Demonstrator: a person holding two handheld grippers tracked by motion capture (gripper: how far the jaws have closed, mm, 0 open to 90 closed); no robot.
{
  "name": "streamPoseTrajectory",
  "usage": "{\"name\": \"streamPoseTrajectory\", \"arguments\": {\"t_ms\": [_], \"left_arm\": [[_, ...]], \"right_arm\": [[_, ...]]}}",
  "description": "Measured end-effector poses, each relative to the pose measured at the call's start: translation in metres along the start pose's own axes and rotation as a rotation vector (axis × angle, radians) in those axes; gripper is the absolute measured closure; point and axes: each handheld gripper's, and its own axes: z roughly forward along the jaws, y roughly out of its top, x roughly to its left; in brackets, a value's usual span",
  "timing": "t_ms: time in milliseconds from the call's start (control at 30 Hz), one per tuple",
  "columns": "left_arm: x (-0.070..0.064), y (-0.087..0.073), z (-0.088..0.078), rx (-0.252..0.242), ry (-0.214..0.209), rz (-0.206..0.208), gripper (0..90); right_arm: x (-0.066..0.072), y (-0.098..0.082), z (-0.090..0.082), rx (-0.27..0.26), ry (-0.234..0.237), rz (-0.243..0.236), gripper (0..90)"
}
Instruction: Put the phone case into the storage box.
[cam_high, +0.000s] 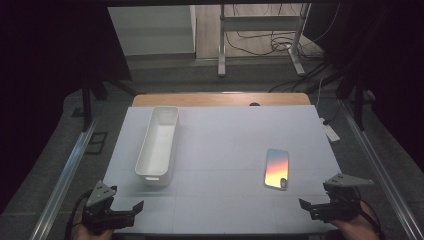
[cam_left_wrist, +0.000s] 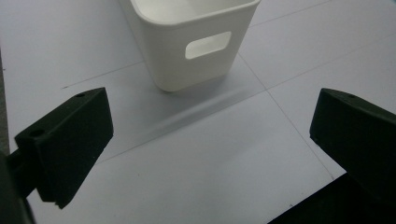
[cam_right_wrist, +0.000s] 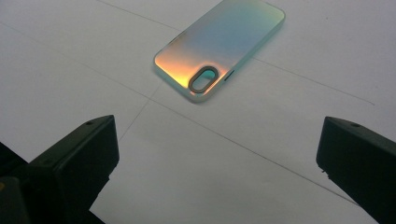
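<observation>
A long white plastic bin (cam_high: 159, 145) stands on the left half of the white table, its near end with a handle slot (cam_left_wrist: 208, 45) facing my left gripper. An iridescent phone case (cam_high: 277, 168) lies flat, back up, on the right half; its camera cutout (cam_right_wrist: 203, 79) is at the near end. My left gripper (cam_high: 131, 210) rests at the table's front left corner, open and empty, a short way in front of the bin. At the front right my right gripper (cam_high: 309, 206) is open and empty too, with the case lying just beyond its jaws.
The white table top (cam_high: 225, 145) has a wooden strip along its far edge. Metal rails (cam_high: 65, 175) run along both sides of the table. Beyond it stand a metal frame (cam_high: 260, 30) and loose cables on the floor.
</observation>
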Motion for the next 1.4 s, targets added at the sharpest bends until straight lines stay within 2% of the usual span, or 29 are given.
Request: {"name": "streamPoseTrajectory", "arguments": {"t_ms": [300,533,733,1067,1400], "left_arm": [[-0.0024,-0.0005,-0.0005,-0.004,-0.002,0.025,0.0],[-0.0015,-0.0009,-0.0012,-0.01,-0.006,0.02,0.0],[-0.0037,-0.0009,-0.0009,-0.008,0.007,0.034,0.0],[-0.0025,-0.0017,-0.0023,-0.023,-0.005,0.029,0.0],[-0.0017,-0.0026,-0.0044,-0.042,-0.009,0.025,0.2]], "right_arm": [[0.0014,0.0003,0.0003,0.001,-0.002,-0.01,0.0],[0.0016,0.0004,0.0006,0.005,-0.002,-0.012,0.0],[0.0023,0.0006,0.0012,0.01,0.0,-0.018,0.0],[0.0056,0.0019,0.004,0.036,-0.003,-0.05,0.0],[0.0034,0.0038,0.0058,0.028,-0.01,-0.037,0.0]]}}
